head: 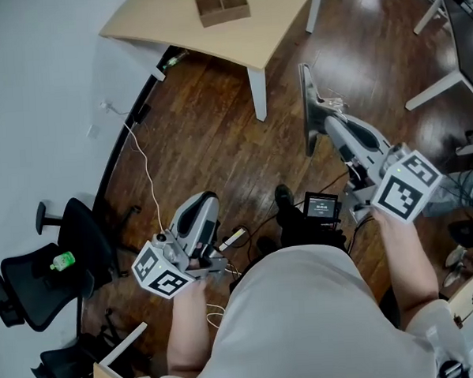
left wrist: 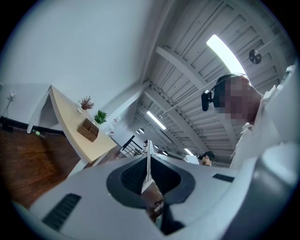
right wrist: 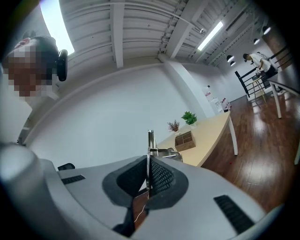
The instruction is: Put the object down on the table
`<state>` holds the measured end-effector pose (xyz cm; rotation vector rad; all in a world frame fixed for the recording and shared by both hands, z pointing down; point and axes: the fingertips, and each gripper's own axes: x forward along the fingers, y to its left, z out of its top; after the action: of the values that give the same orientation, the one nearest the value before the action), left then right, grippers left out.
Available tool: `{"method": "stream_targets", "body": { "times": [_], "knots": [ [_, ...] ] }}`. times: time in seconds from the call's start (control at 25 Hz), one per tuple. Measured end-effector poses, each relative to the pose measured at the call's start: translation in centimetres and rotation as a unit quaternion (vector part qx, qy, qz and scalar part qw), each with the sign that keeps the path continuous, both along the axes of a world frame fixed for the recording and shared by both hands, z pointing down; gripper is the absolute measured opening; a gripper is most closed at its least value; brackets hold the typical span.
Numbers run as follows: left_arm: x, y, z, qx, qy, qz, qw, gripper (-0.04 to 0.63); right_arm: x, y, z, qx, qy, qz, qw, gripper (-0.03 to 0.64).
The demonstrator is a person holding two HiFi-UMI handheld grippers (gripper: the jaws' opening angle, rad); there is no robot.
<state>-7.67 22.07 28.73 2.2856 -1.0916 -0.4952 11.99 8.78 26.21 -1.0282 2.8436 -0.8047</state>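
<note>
Left gripper: hovering well short of the table — jaws pressing together, empty.
Right gripper: hovering nearer the table — jaws meeting, gripping nothing.

The worktop stands at 12 o'clock on the wood floor. A box and a green plant sit on it. A chair stands at 8 o'clock.

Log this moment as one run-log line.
right hand-held gripper: shut on flat grey object | left hand-held gripper: shut, empty | table: ahead, object not down
</note>
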Motion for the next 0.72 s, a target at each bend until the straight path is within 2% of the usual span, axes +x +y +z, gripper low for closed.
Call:
{"method": "stream_targets", "body": {
  "times": [0.16,0.72],
  "knots": [
    [0.6,-5.8,-0.6,-0.005,-0.006,-0.012,0.9999,0.018,0.1,-6.6,-0.6,0.001,-0.003,-0.014,1.0,0.006],
    [0.9,-5.1,-1.0,0.004,-0.019,-0.025,0.9995,0.018,0.1,-6.8,-0.9,0.016,-0.023,-0.023,0.999,0.006]
  ]
}}
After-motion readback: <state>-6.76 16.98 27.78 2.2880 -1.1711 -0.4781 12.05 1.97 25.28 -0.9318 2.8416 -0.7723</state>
